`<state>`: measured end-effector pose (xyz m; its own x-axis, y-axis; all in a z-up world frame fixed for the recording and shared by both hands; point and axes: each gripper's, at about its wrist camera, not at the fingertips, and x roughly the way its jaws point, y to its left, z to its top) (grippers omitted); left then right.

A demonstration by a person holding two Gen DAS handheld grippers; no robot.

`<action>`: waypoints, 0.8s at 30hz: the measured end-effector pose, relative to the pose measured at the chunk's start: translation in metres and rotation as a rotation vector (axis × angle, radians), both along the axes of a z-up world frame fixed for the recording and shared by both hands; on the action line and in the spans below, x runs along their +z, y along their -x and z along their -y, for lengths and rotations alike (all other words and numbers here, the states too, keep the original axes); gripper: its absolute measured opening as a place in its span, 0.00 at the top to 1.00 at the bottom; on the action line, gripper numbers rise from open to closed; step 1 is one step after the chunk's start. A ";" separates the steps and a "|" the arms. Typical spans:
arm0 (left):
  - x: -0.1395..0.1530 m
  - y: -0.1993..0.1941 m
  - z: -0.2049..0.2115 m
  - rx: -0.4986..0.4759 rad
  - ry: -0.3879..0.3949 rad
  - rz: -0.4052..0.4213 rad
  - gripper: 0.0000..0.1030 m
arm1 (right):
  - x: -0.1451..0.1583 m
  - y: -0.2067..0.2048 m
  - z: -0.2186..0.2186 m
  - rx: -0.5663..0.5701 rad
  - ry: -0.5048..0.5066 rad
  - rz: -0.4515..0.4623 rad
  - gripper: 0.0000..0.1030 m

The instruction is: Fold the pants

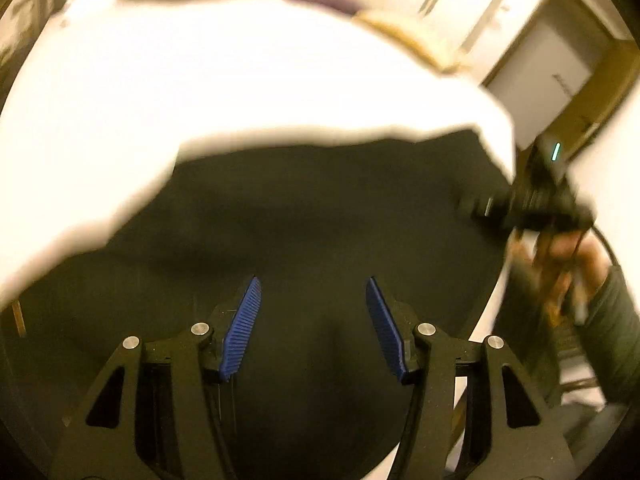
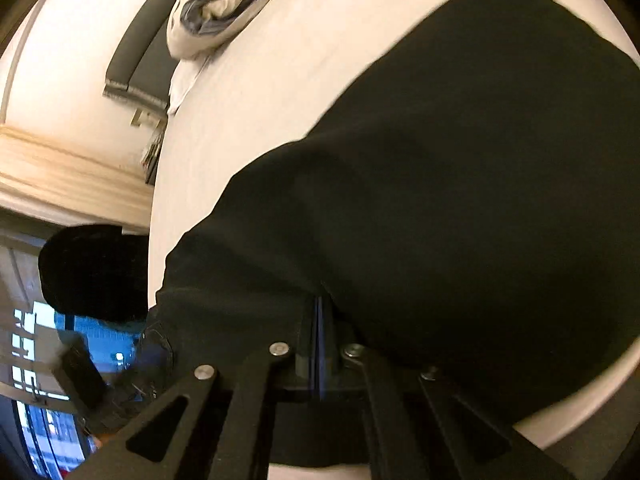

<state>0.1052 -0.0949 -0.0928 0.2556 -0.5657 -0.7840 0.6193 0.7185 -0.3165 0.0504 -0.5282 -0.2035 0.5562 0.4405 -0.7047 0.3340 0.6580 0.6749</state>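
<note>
The black pants (image 1: pixel 320 216) lie spread on a white bed (image 1: pixel 240 80). My left gripper (image 1: pixel 314 312) hovers just above the dark cloth, its blue pads (image 1: pixel 244 328) wide apart and holding nothing. In the right wrist view the pants (image 2: pixel 460 184) fill most of the frame over the bed (image 2: pixel 260 92). My right gripper (image 2: pixel 320 320) is shut, its blue pads pressed together on a fold of the pants edge. The right gripper also shows in the left wrist view (image 1: pixel 532 200), blurred, at the pants' right edge, held by a hand.
A rumpled white and grey pillow or duvet (image 2: pixel 216 8) lies at the far end of the bed. A dark headboard (image 2: pixel 140 52) stands beyond it. A doorway (image 1: pixel 552 64) shows behind the bed. A window with blue light (image 2: pixel 60 360) is at the left.
</note>
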 end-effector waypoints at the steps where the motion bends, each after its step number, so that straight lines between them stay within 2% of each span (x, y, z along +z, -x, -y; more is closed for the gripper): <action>1: 0.010 -0.015 0.018 -0.037 0.007 0.021 0.48 | 0.000 0.003 -0.001 -0.002 -0.006 0.003 1.00; 2: 0.011 -0.028 0.035 -0.076 0.010 0.015 0.48 | -0.002 0.002 -0.002 -0.002 -0.003 0.002 1.00; 3: 0.006 -0.046 0.057 -0.133 0.012 -0.024 0.48 | -0.002 0.003 -0.002 -0.001 -0.001 0.001 1.00; 5: -0.018 -0.074 0.091 -0.210 -0.021 -0.109 0.48 | -0.006 0.005 0.002 0.004 -0.003 0.002 1.00; 6: -0.032 -0.084 0.107 -0.232 -0.082 -0.116 0.48 | -0.007 0.006 0.004 0.003 -0.013 0.003 1.00; 7: -0.049 -0.095 0.117 -0.240 -0.177 -0.087 0.55 | -0.008 0.007 0.005 0.002 -0.028 0.006 1.00; 8: -0.060 -0.108 0.119 -0.234 -0.207 -0.068 0.59 | -0.008 0.009 0.008 -0.003 -0.040 0.010 1.00; 9: -0.062 -0.122 0.111 -0.216 -0.159 -0.089 0.67 | -0.007 0.012 0.008 -0.008 -0.038 0.012 1.00; 10: -0.061 -0.137 0.098 -0.141 -0.144 -0.084 0.75 | -0.005 0.013 0.009 -0.014 -0.027 0.014 1.00; 12: -0.059 -0.159 0.072 0.025 -0.228 -0.003 0.75 | 0.003 0.016 0.008 -0.031 0.009 0.019 1.00; 13: -0.058 -0.172 0.053 0.113 -0.240 -0.009 0.75 | 0.008 0.015 0.007 -0.029 0.026 0.026 1.00; 14: -0.054 -0.178 0.042 0.164 -0.217 -0.035 0.75 | 0.013 0.016 0.007 -0.023 0.043 0.033 0.99; 15: -0.045 -0.179 0.035 0.197 -0.193 -0.031 0.75 | 0.018 0.017 0.005 -0.015 0.048 0.046 0.93; 16: -0.027 -0.172 0.038 0.190 -0.145 0.003 0.75 | 0.022 0.015 0.001 -0.003 0.041 0.065 0.88; 18: -0.002 -0.151 0.063 0.100 -0.055 0.022 0.75 | 0.021 0.011 -0.006 0.032 0.023 0.095 0.82; 19: 0.007 -0.135 0.092 -0.011 -0.009 0.017 0.75 | 0.017 0.008 -0.011 0.045 0.019 0.088 0.81; 20: 0.008 -0.119 0.118 -0.103 -0.001 0.015 0.75 | 0.009 0.004 -0.014 0.047 0.012 0.068 0.81; 22: -0.007 -0.088 0.180 -0.277 -0.070 0.015 0.75 | -0.001 0.004 -0.015 0.027 -0.024 0.080 0.82; 24: -0.040 -0.078 0.214 -0.319 -0.148 -0.007 0.75 | -0.002 0.008 -0.010 0.020 -0.029 0.077 0.91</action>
<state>0.1833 -0.3092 -0.1323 0.0789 -0.4960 -0.8648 0.8183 0.5277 -0.2280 0.0428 -0.5180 -0.2060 0.5993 0.4716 -0.6468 0.2669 0.6441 0.7169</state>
